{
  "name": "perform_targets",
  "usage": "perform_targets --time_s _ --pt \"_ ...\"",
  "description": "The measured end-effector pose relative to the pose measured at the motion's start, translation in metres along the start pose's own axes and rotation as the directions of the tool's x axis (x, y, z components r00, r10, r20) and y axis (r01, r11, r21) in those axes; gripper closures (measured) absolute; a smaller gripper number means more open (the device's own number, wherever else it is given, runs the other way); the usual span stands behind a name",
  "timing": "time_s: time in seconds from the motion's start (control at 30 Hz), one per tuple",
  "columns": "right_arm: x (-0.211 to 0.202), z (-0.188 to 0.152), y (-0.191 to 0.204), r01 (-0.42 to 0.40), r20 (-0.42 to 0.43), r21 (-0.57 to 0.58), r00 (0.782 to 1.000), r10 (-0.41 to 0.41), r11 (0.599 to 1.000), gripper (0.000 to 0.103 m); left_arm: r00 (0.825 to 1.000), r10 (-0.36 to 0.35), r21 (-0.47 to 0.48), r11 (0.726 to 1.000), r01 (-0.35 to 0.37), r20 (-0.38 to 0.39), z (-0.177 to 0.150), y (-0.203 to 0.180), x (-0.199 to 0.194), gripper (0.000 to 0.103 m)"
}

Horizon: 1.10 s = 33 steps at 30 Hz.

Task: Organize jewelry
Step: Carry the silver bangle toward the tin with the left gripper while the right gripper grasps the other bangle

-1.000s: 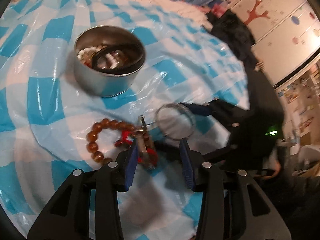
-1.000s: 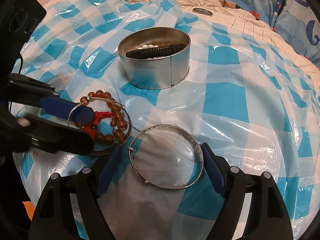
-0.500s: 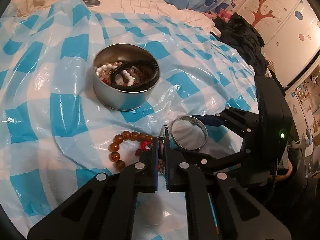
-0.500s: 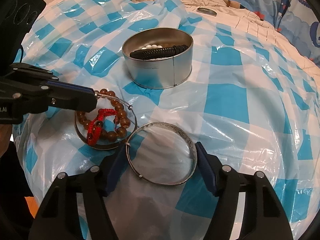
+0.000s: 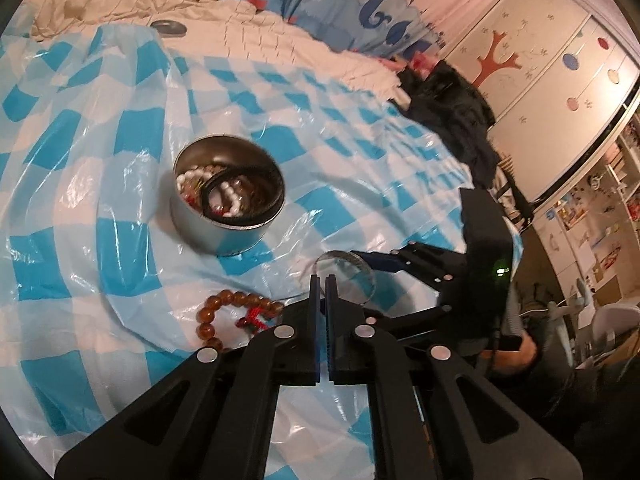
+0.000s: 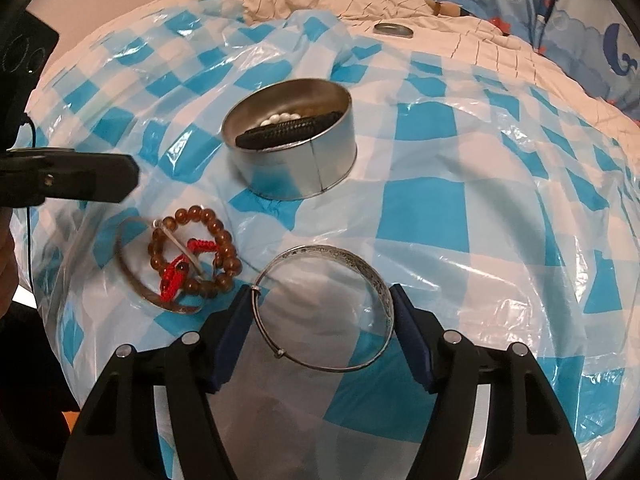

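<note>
The left gripper (image 5: 322, 280) is seen clenched with nothing between its pads, raised clear of the sheet (image 6: 420, 208). The right gripper (image 6: 320, 320) is set around the silver bangle (image 6: 324, 308), both pads pressed against its rim. The bead bracelet (image 6: 196, 252), with a red cord, lies just left of the bangle over a thin bangle (image 6: 132, 268). The tin (image 6: 292, 152) stands behind, upright, with a black band and white beads inside.
</note>
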State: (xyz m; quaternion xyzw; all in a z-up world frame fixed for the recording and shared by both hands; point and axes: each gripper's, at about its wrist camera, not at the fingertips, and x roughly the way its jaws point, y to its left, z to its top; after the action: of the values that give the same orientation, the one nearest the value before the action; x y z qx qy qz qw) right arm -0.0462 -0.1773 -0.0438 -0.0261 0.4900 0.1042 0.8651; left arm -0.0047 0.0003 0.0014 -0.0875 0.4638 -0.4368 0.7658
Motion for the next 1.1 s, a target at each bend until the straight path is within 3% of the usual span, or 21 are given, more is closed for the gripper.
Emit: perform_targets --time_s 0.2,0.3,0.4,0.47,0.53,0.57,0.63,0.73,0.77,0.83,0.93,1.03,1.1 --pt "-0.002 0.002 -0.002 -0.011 0.016 0.013 1.000 0.011 1.000 0.037 0.999 0.015 -0.003 1.000 -0.015 0.032 0.007 -0.001 -0.007 0.101" --pt "-0.002 0.002 -0.001 -0.014 0.013 0.011 1.000 0.014 1.000 0.037 0.993 0.119 0.021 0.993 -0.119 0.002 0.010 -0.001 0.000 0.101" --pt "-0.002 0.001 0.001 -0.016 0.009 0.005 1.000 0.016 1.000 0.037 0.970 0.236 0.056 0.971 -0.233 -0.050 0.006 0.002 0.015 0.098" --pt "-0.001 0.001 0.002 -0.017 0.008 0.001 1.000 0.017 1.000 0.037 0.937 0.339 0.114 0.937 -0.329 -0.083 -0.001 0.003 0.027 0.084" --pt "-0.001 0.000 0.003 -0.020 0.006 -0.004 1.000 0.020 1.000 0.037 0.910 0.404 0.152 0.909 -0.388 -0.097 -0.008 0.004 0.034 0.078" --pt "-0.001 0.000 0.004 -0.020 0.005 -0.006 1.000 0.020 1.000 0.037 0.906 0.408 0.159 0.907 -0.389 -0.113 -0.011 0.007 0.038 0.078" --pt "0.000 0.000 0.005 -0.021 0.002 -0.010 1.000 0.021 1.000 0.037 0.901 0.415 0.171 0.904 -0.393 -0.124 -0.014 0.007 0.040 0.078" --pt "0.002 0.000 0.006 -0.021 -0.003 -0.011 1.000 0.021 1.000 0.037 0.878 0.459 0.217 0.878 -0.426 -0.134 -0.017 0.007 0.046 0.079" --pt "0.002 -0.001 0.006 -0.020 -0.004 -0.012 1.000 0.020 1.000 0.037 0.870 0.475 0.227 0.869 -0.440 -0.134 -0.019 0.005 0.047 0.089" --pt "0.003 -0.001 0.006 -0.019 -0.006 -0.012 1.000 0.019 1.000 0.037 0.857 0.498 0.247 0.853 -0.459 -0.128 -0.021 0.004 0.046 0.098" --pt "0.003 -0.001 0.007 -0.018 -0.007 -0.012 1.000 0.018 1.000 0.037 0.875 0.473 0.234 0.866 -0.442 -0.100 -0.018 0.000 0.036 0.101" --pt "0.003 -0.001 0.006 -0.017 -0.006 -0.010 1.000 0.017 1.000 0.037 0.913 0.403 0.175 0.906 -0.386 -0.068 -0.011 0.000 0.020 0.101" --pt "0.002 0.000 0.005 -0.016 0.000 -0.004 1.000 0.016 1.000 0.037 0.929 0.368 0.147 0.922 -0.358 -0.048 -0.007 0.000 0.014 0.101"
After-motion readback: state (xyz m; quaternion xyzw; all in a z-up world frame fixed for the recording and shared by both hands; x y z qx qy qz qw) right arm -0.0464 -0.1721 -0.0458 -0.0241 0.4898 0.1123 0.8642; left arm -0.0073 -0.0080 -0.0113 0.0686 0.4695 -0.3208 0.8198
